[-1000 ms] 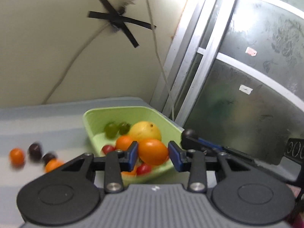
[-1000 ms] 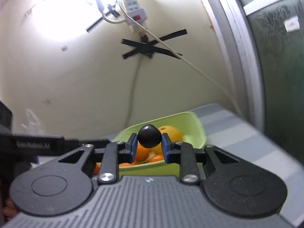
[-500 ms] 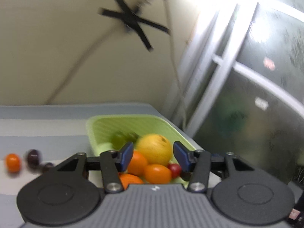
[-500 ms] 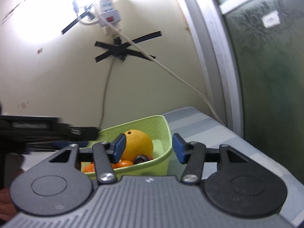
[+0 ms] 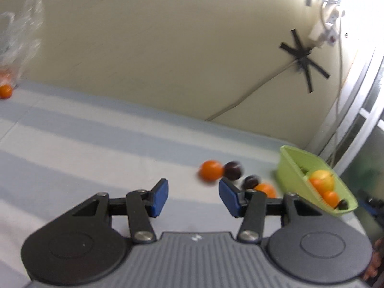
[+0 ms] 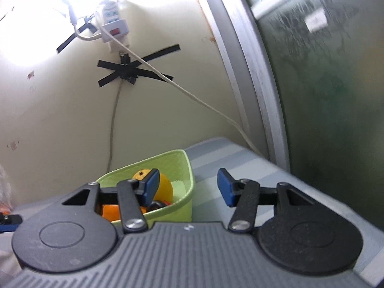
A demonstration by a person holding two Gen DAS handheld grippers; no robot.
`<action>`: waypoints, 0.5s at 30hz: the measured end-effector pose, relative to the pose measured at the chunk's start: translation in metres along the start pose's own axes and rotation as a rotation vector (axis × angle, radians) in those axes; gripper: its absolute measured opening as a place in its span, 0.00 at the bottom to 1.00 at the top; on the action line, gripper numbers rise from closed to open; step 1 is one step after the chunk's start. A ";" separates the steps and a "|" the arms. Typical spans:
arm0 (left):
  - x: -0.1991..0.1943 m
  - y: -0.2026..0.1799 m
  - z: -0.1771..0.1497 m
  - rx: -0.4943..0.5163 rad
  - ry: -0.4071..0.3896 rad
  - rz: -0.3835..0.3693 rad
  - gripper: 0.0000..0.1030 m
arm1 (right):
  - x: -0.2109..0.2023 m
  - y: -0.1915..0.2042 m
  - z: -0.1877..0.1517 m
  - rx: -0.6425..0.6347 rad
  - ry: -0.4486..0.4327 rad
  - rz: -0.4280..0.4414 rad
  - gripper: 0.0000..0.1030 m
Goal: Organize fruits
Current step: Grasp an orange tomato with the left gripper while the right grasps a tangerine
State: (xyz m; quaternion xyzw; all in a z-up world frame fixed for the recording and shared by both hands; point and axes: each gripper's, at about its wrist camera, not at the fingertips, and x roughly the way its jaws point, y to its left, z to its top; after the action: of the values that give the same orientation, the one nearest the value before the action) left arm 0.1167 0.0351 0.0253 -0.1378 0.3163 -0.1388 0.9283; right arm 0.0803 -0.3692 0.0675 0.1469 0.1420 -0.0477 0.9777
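A light green basket sits at the table's right end and holds a yellow fruit, oranges and a dark plum. On the striped cloth left of it lie an orange, two dark plums and another orange. My left gripper is open and empty, just short of these loose fruits. My right gripper is open and empty above the basket, where the yellow fruit, an orange and a dark plum show.
A lone orange lies far left by a clear plastic bag. The wall carries a taped cable and a power strip. A frosted glass door with a metal frame stands beside the table's right edge.
My left gripper let an orange go into the basket and swung left to the loose fruits. My right gripper opened and dropped the dark plum into the basket.
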 end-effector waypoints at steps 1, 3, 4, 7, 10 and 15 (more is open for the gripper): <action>0.000 0.004 -0.003 0.003 0.004 0.004 0.46 | -0.001 0.003 0.000 -0.017 -0.012 -0.005 0.53; 0.002 0.011 -0.005 0.003 0.012 0.005 0.46 | -0.010 0.013 0.000 -0.022 -0.029 0.014 0.53; 0.003 0.014 -0.005 -0.002 0.016 -0.001 0.46 | -0.014 0.019 0.000 -0.026 -0.034 0.036 0.53; 0.014 0.015 0.001 -0.015 0.043 -0.031 0.46 | -0.024 0.055 -0.004 -0.079 -0.014 0.159 0.53; 0.023 0.010 0.013 0.031 0.040 -0.068 0.46 | -0.019 0.103 -0.015 -0.201 0.057 0.286 0.52; 0.042 -0.007 0.027 0.114 0.048 -0.099 0.46 | 0.014 0.166 -0.043 -0.396 0.208 0.362 0.43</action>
State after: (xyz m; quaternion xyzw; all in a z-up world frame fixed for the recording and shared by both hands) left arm 0.1644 0.0190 0.0247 -0.0967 0.3227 -0.2058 0.9188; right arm 0.1049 -0.1987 0.0699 -0.0197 0.2194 0.1715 0.9602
